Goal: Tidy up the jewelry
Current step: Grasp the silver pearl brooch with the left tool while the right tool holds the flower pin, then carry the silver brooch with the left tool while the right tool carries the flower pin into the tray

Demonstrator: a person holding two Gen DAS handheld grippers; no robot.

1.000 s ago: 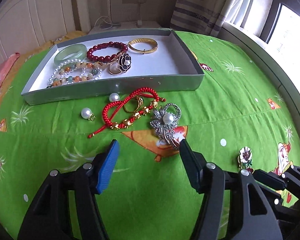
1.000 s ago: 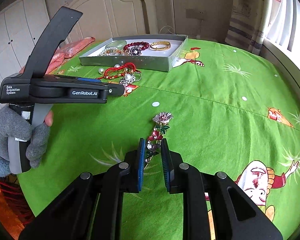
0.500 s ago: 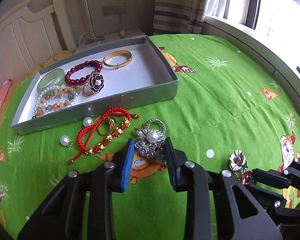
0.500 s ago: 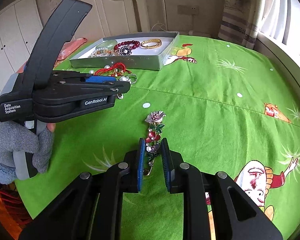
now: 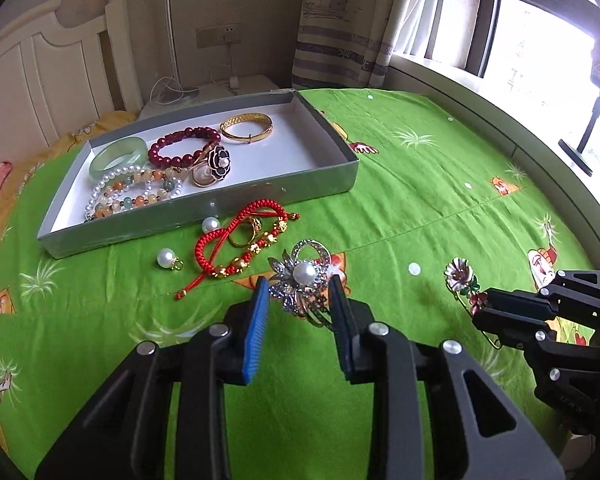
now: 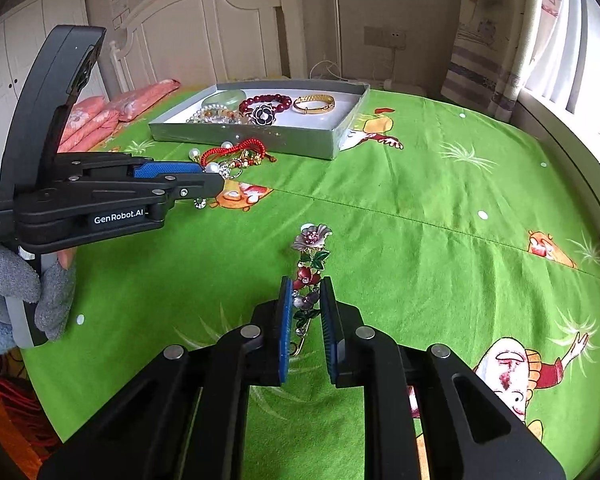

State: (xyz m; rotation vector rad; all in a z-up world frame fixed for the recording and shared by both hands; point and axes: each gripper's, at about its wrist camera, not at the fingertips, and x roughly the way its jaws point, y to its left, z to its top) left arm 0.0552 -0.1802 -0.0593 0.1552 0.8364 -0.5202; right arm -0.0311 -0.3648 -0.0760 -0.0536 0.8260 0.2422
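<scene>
My left gripper (image 5: 300, 300) is shut on a silver pearl brooch (image 5: 302, 280) and holds it just off the green bedspread. My right gripper (image 6: 305, 300) is shut on a long flower brooch (image 6: 310, 264) with red and green stones. A grey tray (image 5: 260, 196) behind holds a jade bangle (image 5: 118, 155), red bead bracelet (image 5: 178, 146), gold bangle (image 5: 246, 128), black flower ring (image 5: 219, 160) and pearl strands (image 5: 132, 192). In front of it lie a red cord bracelet (image 5: 236, 240), a gold ring (image 5: 246, 232) and two loose pearls (image 5: 166, 258).
The bed has a white headboard (image 6: 204, 28) at the back and pink pillows (image 6: 112, 112) at the left. A window sill (image 5: 500, 92) runs along the right edge. The person's gloved hand (image 6: 16, 296) holds the left gripper's handle.
My left gripper moved forward to the pearl brooch, closed on it and raised it slightly. My right gripper stayed shut on the flower brooch, which has lifted a little.
</scene>
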